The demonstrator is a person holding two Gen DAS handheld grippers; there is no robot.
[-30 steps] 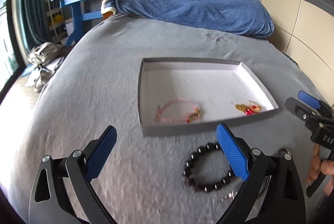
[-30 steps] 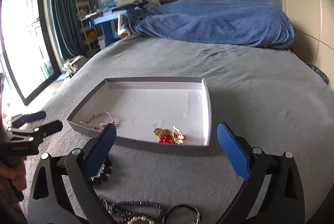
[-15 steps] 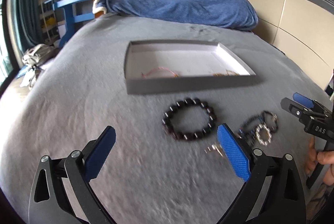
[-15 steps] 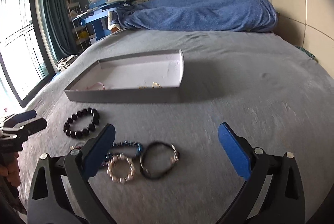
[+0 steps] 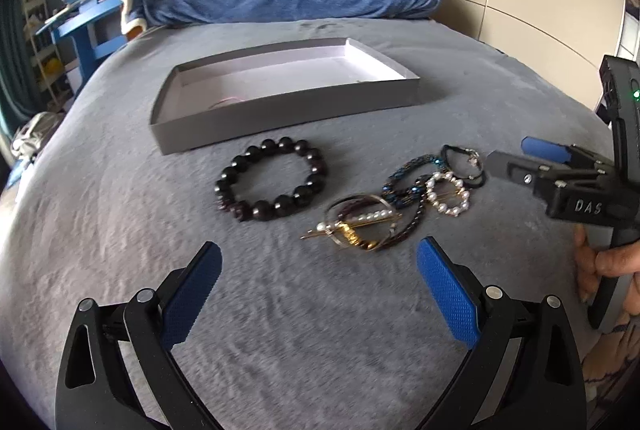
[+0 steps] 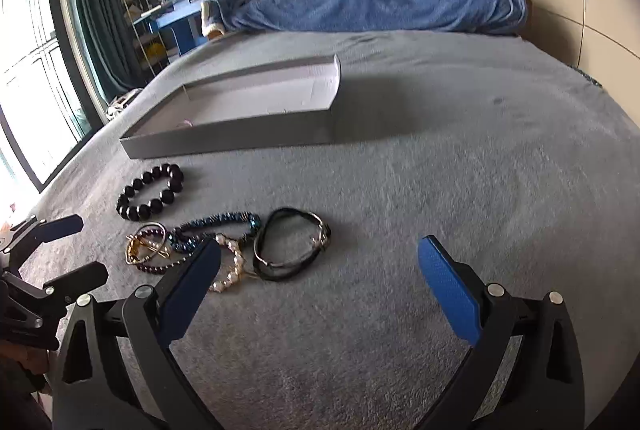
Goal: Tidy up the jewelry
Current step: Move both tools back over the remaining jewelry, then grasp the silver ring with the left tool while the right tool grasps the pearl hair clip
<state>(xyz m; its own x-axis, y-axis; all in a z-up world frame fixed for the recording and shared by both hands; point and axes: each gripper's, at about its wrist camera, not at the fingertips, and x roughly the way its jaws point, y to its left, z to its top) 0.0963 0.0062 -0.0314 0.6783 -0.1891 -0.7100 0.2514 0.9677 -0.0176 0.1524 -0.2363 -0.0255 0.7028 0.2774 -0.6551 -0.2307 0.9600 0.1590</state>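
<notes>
Grey bed (image 5: 120,230): both views have pulled back from the tray (image 5: 280,109); loose bracelets (image 5: 272,181) lie just before it. Left hand-held gripper (image 5: 318,288) and right hand-held gripper (image 6: 320,278) gape empty, apparently selecting the next piece.

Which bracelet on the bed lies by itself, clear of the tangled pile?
The big black round-bead bracelet, nearest the grey tray. The blue beaded, pearl and black cord ones overlap each other.
</notes>
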